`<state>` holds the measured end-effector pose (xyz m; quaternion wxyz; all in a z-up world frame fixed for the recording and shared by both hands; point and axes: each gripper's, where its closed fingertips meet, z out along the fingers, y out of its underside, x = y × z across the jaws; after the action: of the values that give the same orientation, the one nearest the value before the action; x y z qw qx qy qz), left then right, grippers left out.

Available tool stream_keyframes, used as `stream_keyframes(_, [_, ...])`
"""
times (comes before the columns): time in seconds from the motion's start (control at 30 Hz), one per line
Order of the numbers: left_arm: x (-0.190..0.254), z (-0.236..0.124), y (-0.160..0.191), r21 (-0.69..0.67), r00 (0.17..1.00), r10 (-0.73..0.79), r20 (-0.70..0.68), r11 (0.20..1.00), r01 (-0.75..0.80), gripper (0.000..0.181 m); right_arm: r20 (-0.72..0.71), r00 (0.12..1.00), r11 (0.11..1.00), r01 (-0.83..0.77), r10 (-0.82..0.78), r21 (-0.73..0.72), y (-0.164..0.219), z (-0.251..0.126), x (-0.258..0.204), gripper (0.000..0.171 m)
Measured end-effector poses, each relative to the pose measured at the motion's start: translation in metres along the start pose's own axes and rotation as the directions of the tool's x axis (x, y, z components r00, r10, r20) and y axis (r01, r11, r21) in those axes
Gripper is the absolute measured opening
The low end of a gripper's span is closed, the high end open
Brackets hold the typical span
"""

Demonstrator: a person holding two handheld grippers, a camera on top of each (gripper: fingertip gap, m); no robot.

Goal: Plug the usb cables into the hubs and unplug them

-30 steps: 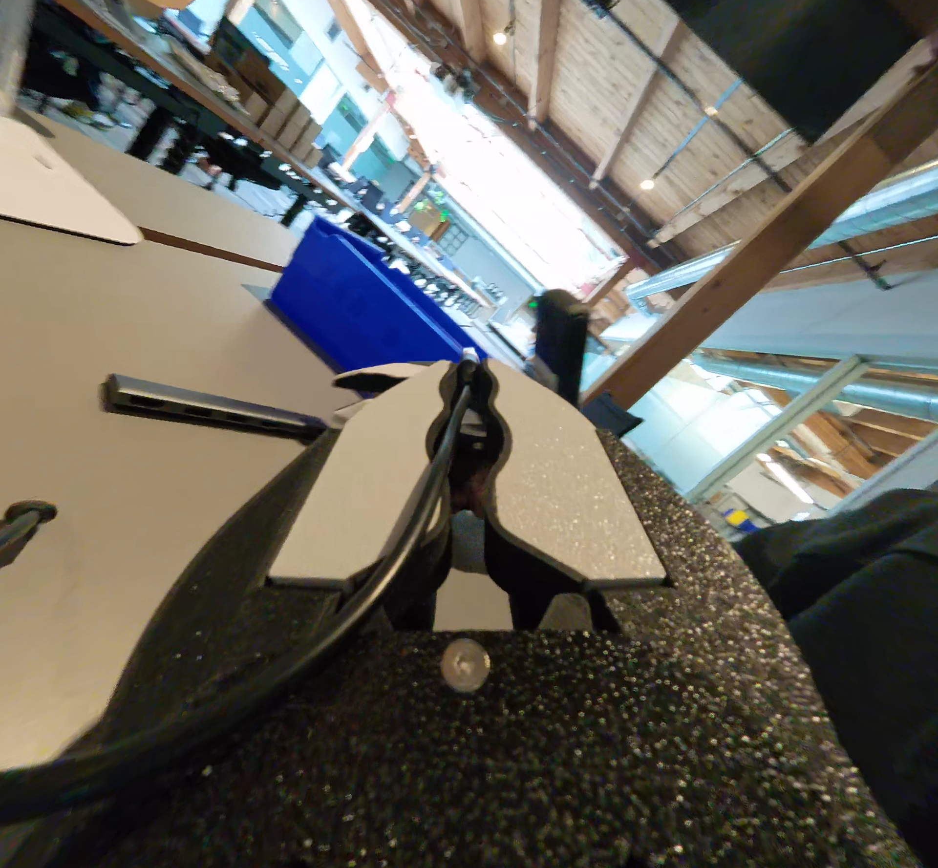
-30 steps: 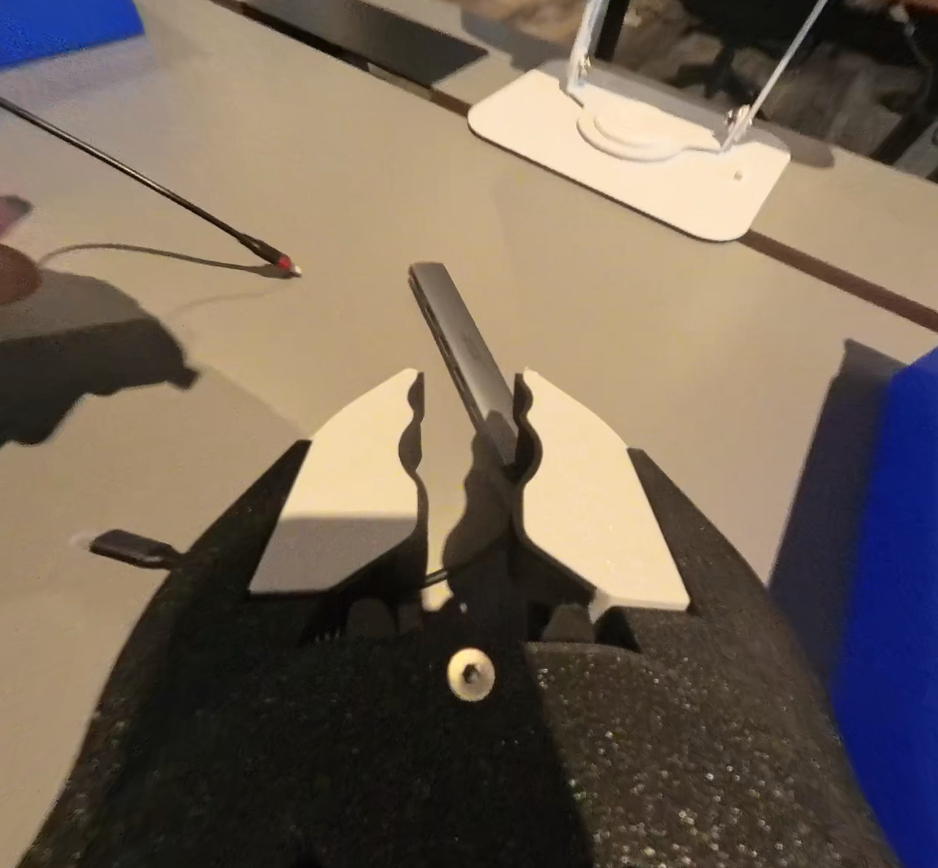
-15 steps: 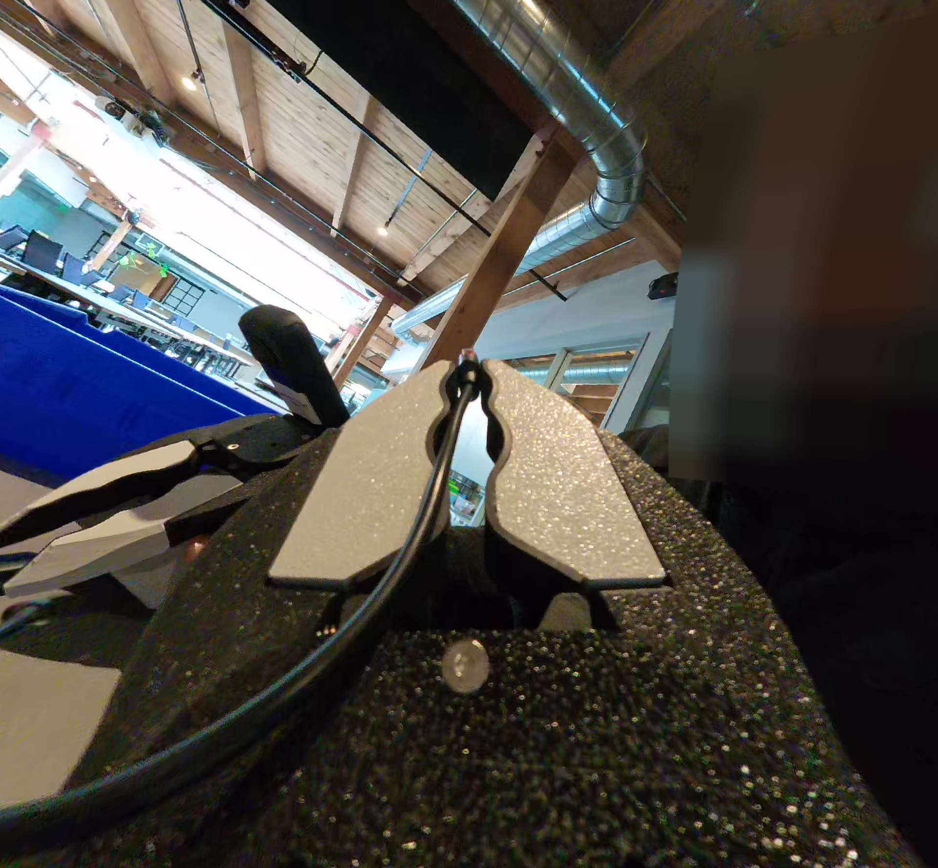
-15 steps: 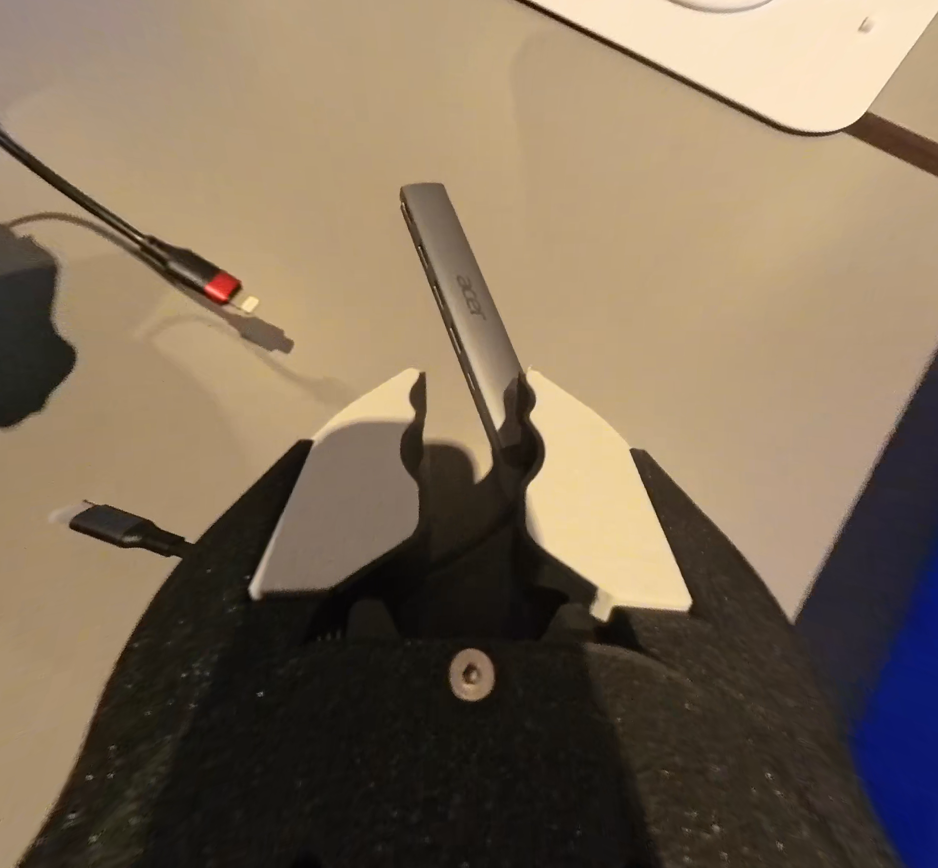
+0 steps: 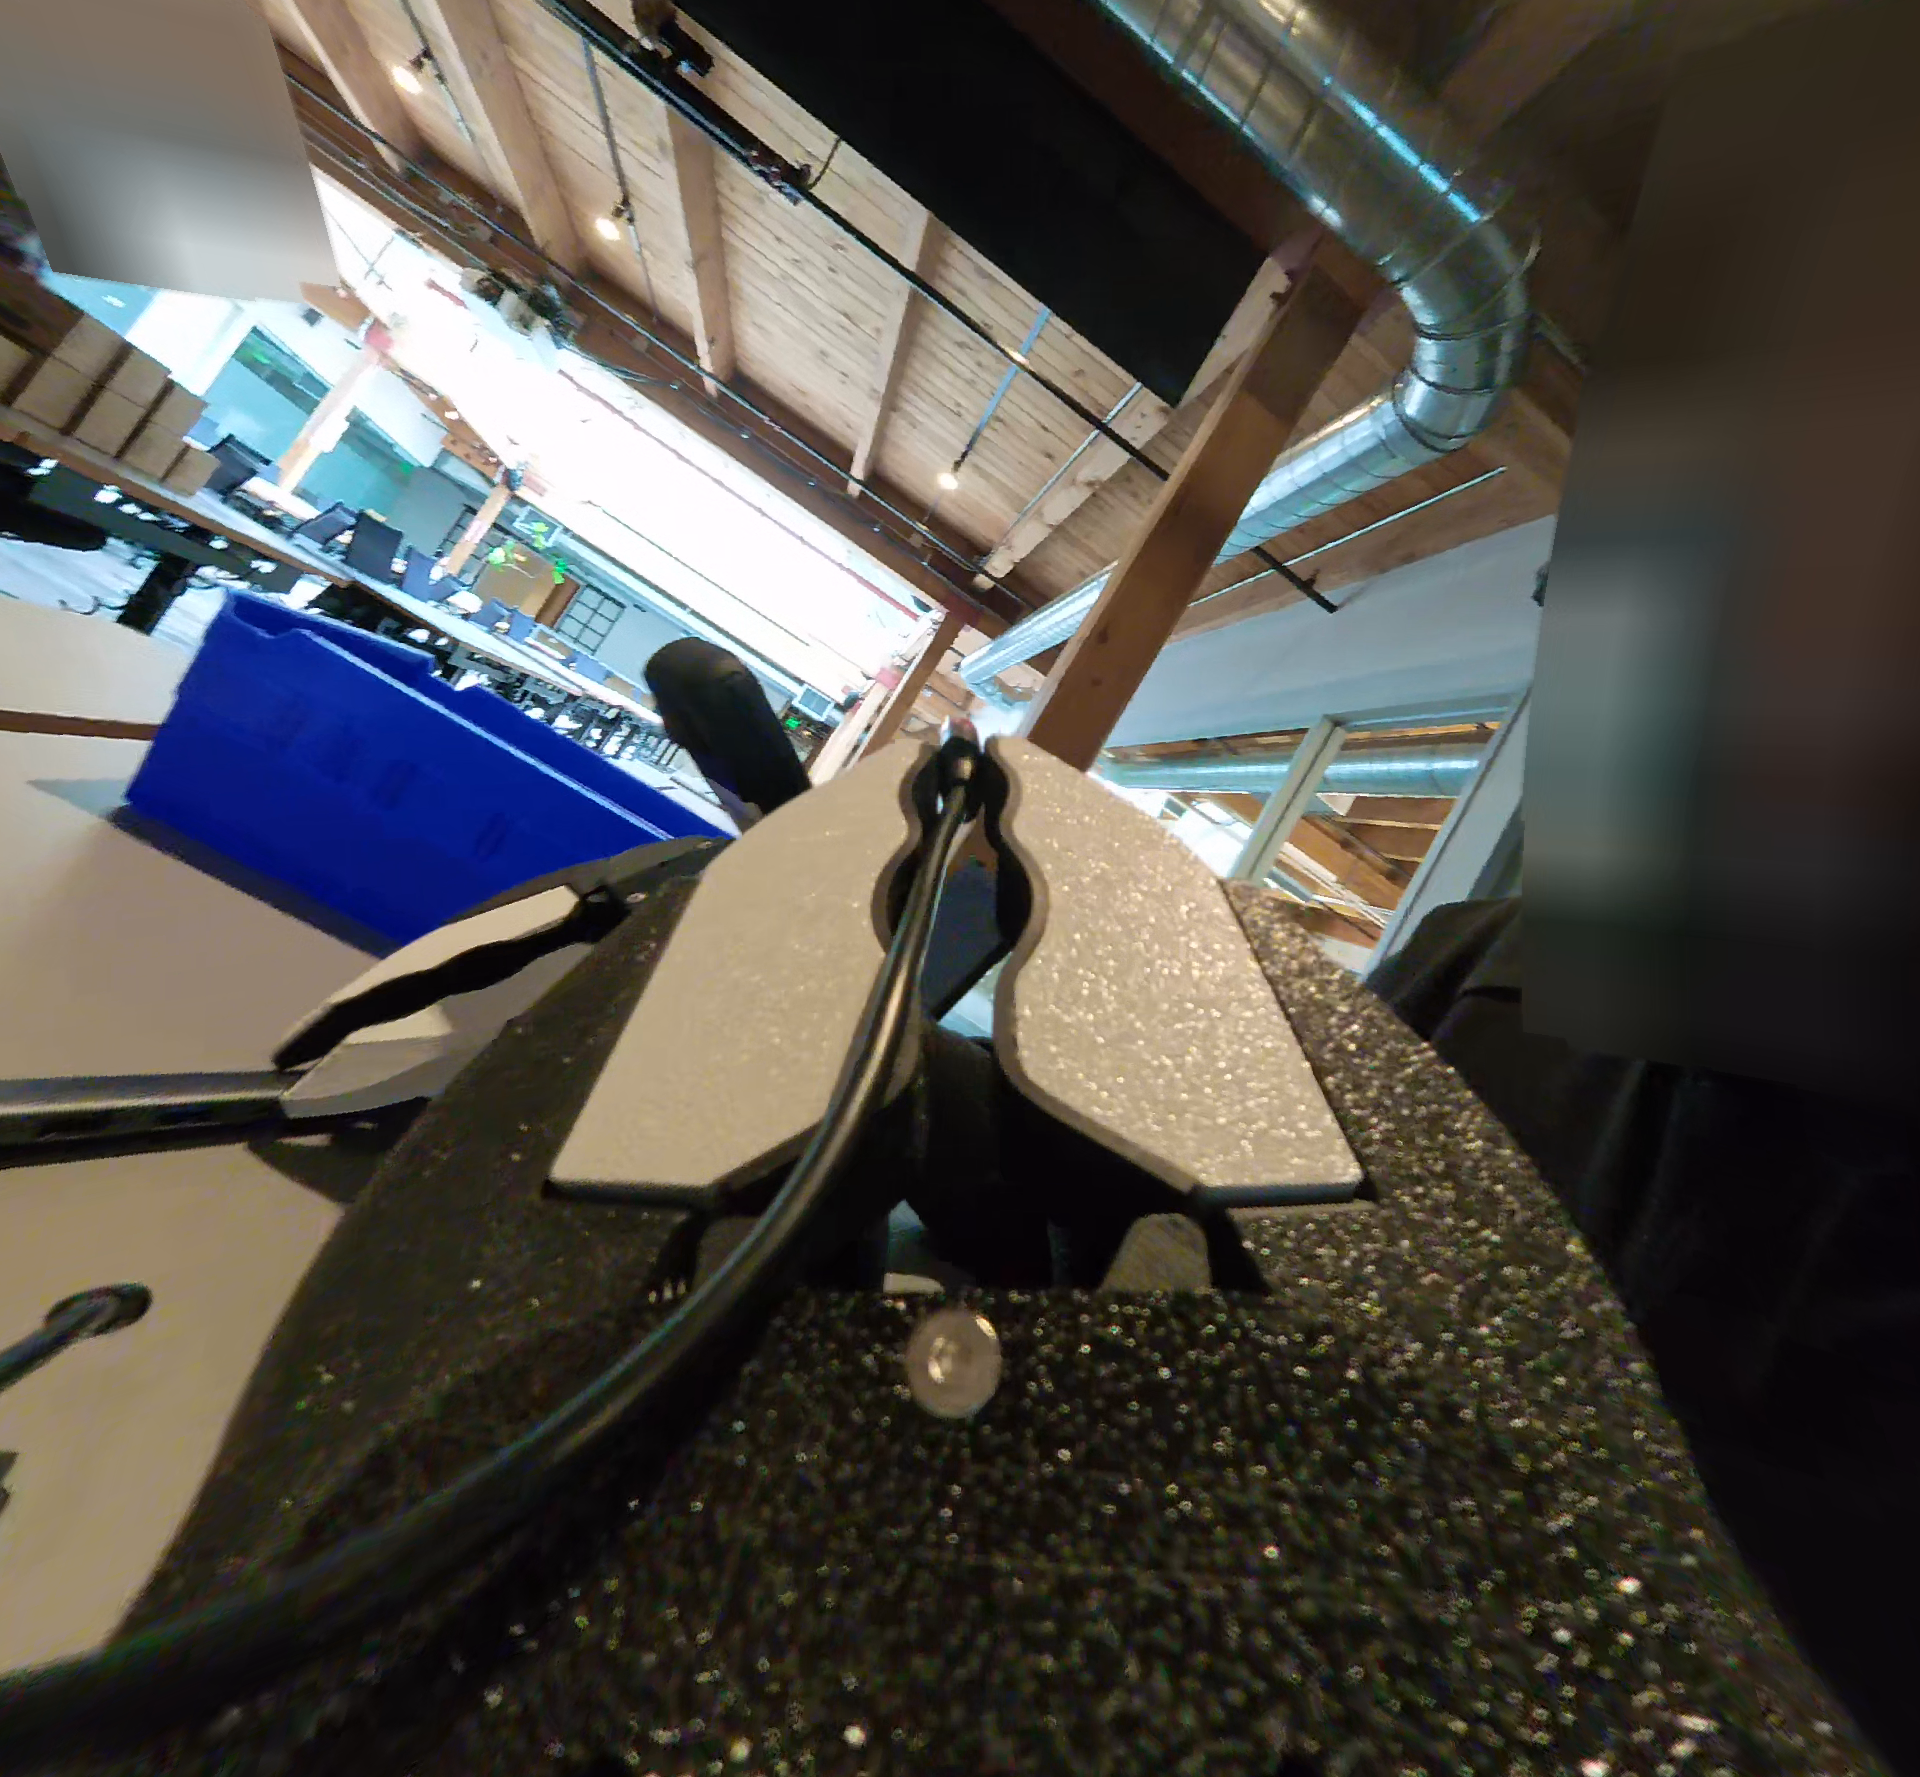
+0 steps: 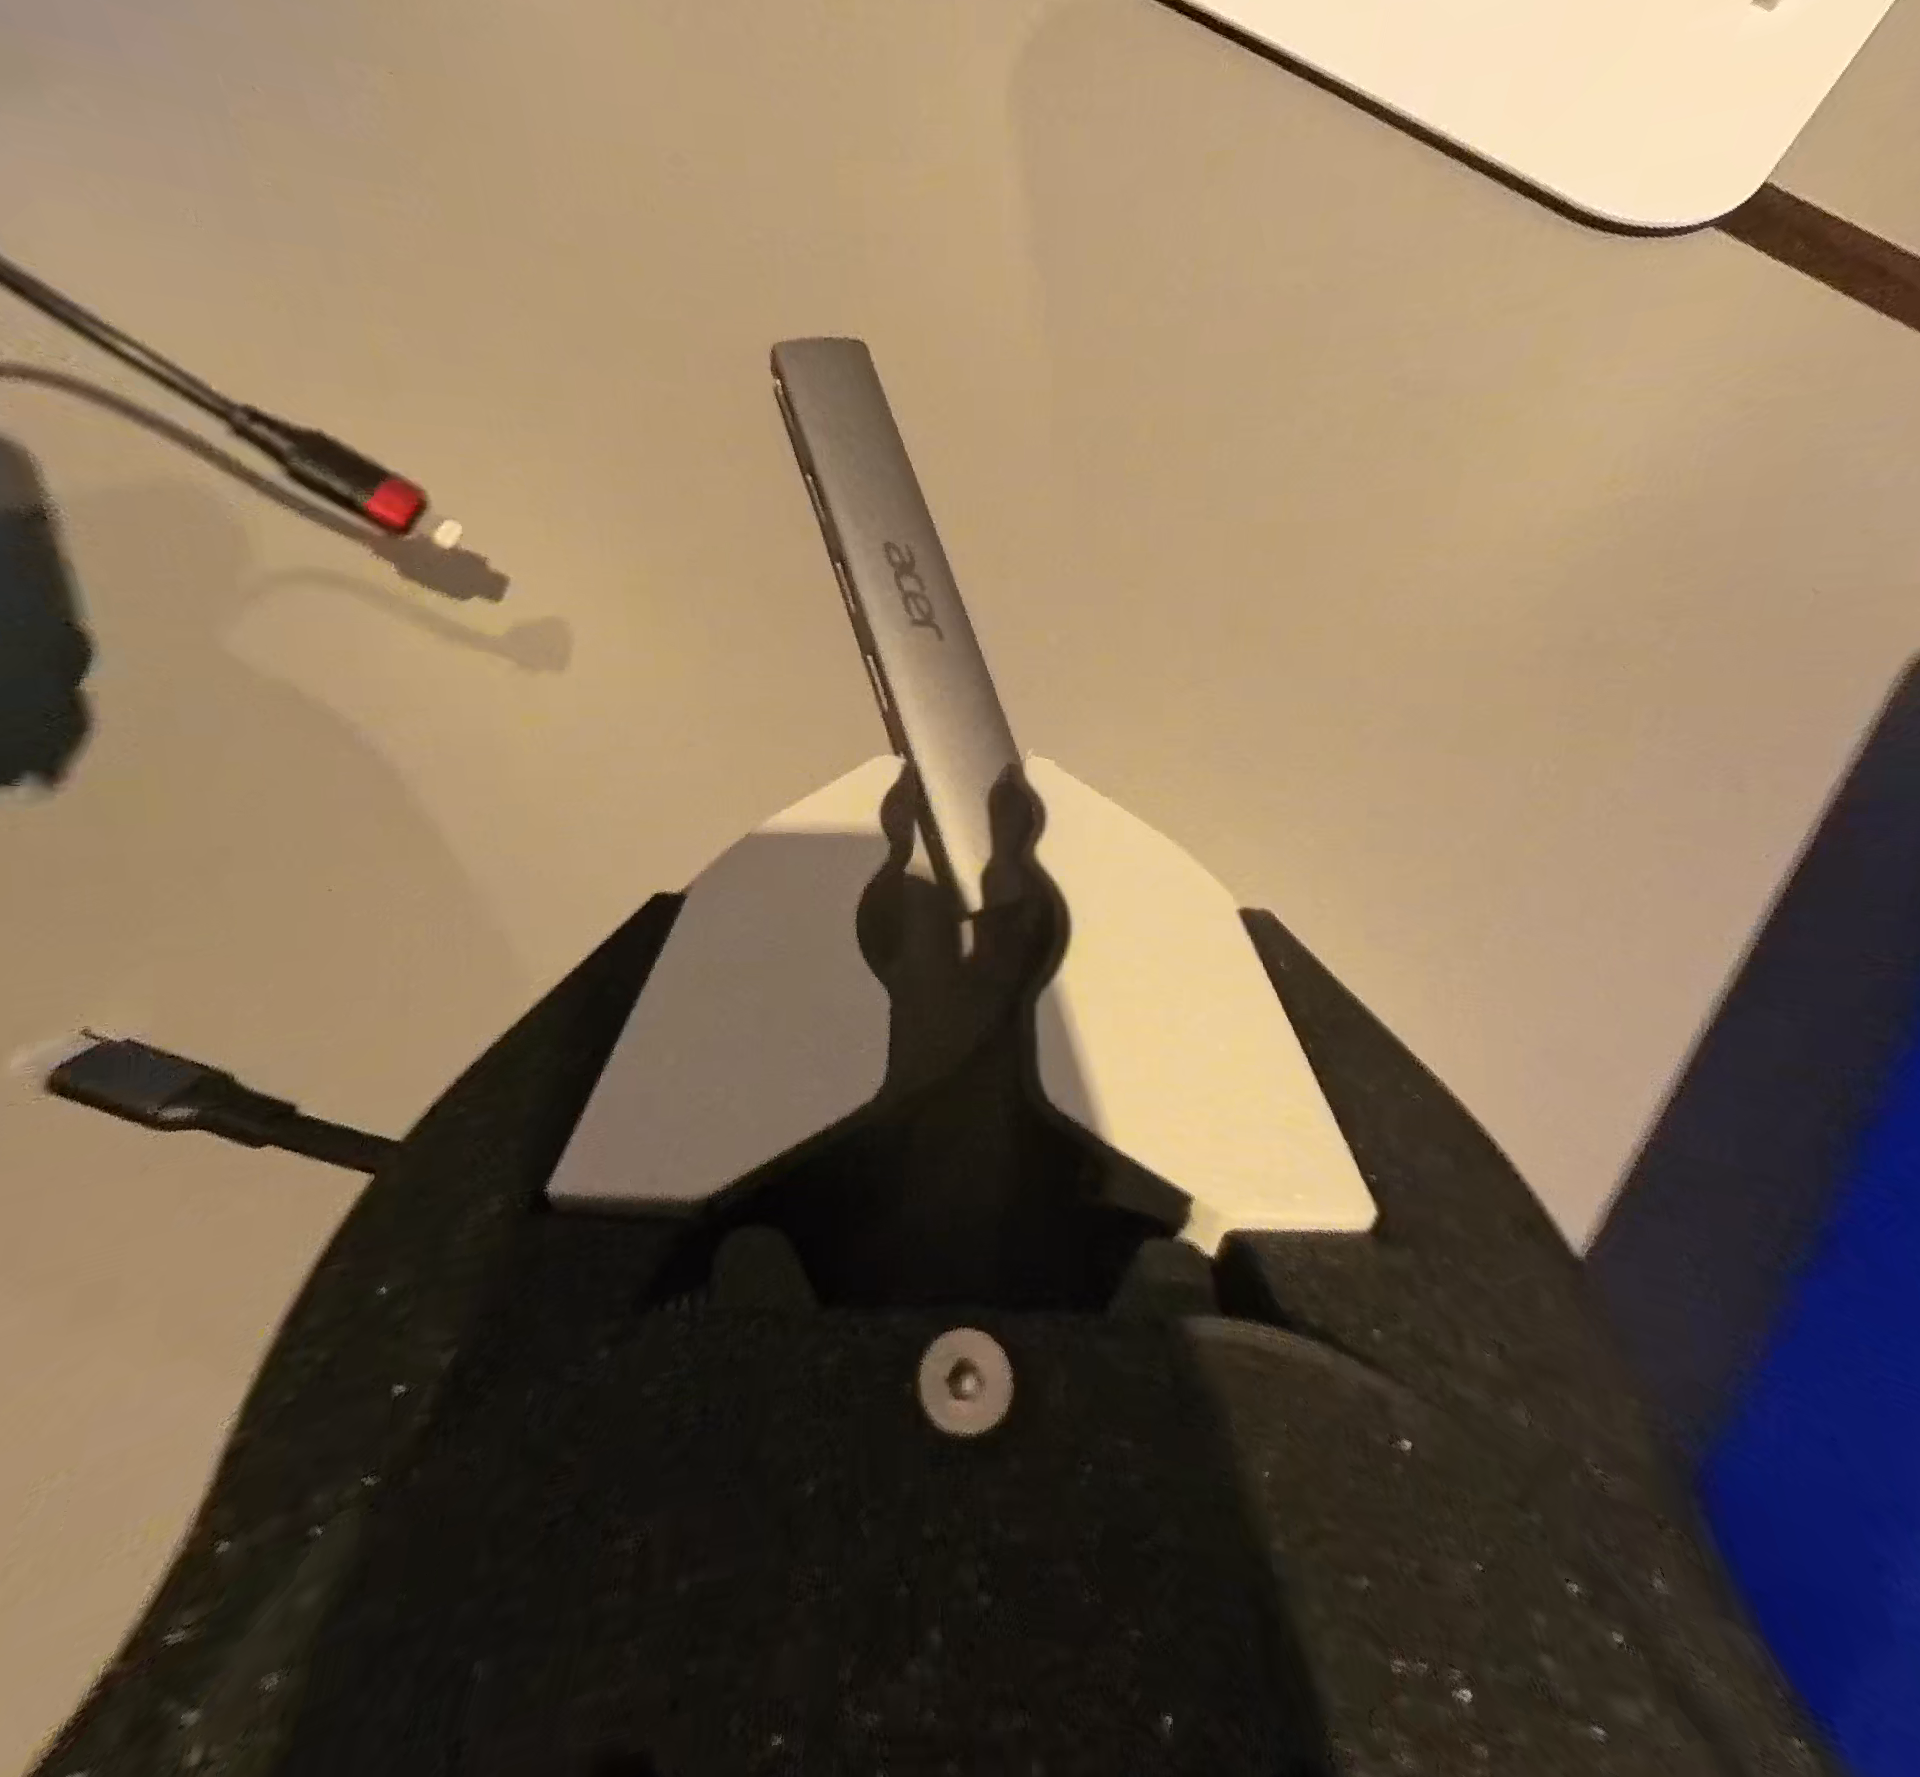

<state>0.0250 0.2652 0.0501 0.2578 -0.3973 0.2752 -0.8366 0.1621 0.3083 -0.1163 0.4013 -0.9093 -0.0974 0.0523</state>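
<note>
Right gripper (image 6: 961, 792) clamped on near end of grey hub (image 6: 904, 574); hub lifted off table (image 6: 1299, 480), port edge facing left, likely so plug can come in from that side. Left gripper (image 5: 971, 756) pinched shut on black cable (image 5: 883, 958) near its plug, tip pointing up and away from hub; needs swinging round to line up. Red-tipped cable (image 6: 390, 503) and black plug (image 6: 135, 1083) lie loose on table left of hub. Blue bin (image 5: 364, 782) and white base plate (image 6: 1455, 34) stand off, not blocking.
</note>
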Motion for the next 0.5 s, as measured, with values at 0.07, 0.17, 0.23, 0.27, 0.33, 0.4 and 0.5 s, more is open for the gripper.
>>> stream_keyframes(0.07, [-0.008,-0.001,0.001,-0.013,0.998,0.008,0.055,1.000,-0.008,0.007,0.029,0.999,1.000,-0.020,0.019,0.014,-0.002,-0.001,-0.002,0.011])
stream_keyframes(0.17, [-0.021,-0.004,0.004,-0.040,0.989,0.023,0.149,0.999,-0.017,0.007,0.096,0.992,0.997,-0.080,0.078,0.022,-0.002,-0.004,-0.005,0.000])
stream_keyframes(0.23, [-0.028,-0.006,0.005,-0.046,0.980,0.020,0.197,0.999,-0.011,0.007,0.130,0.985,0.993,-0.119,0.115,0.025,-0.002,-0.006,-0.006,0.000])
stream_keyframes(0.27, [-0.031,-0.006,0.005,-0.046,0.977,0.016,0.213,0.999,-0.007,0.007,0.138,0.983,0.992,-0.126,0.122,0.024,-0.002,-0.007,-0.006,0.000])
stream_keyframes(0.33, [-0.035,-0.008,0.006,-0.049,0.971,0.012,0.240,0.999,0.000,0.007,0.140,0.984,0.993,-0.115,0.110,0.025,-0.001,-0.008,-0.008,0.000])
stream_keyframes(0.4, [-0.037,-0.009,0.006,-0.060,0.967,0.016,0.256,0.998,0.000,0.007,0.126,0.989,0.996,-0.079,0.073,0.046,-0.003,-0.010,-0.009,0.000])
stream_keyframes(0.5, [-0.036,-0.009,0.007,-0.076,0.964,0.026,0.264,0.997,-0.006,0.008,0.040,0.999,0.998,0.021,-0.023,0.053,-0.004,-0.012,-0.003,0.000])
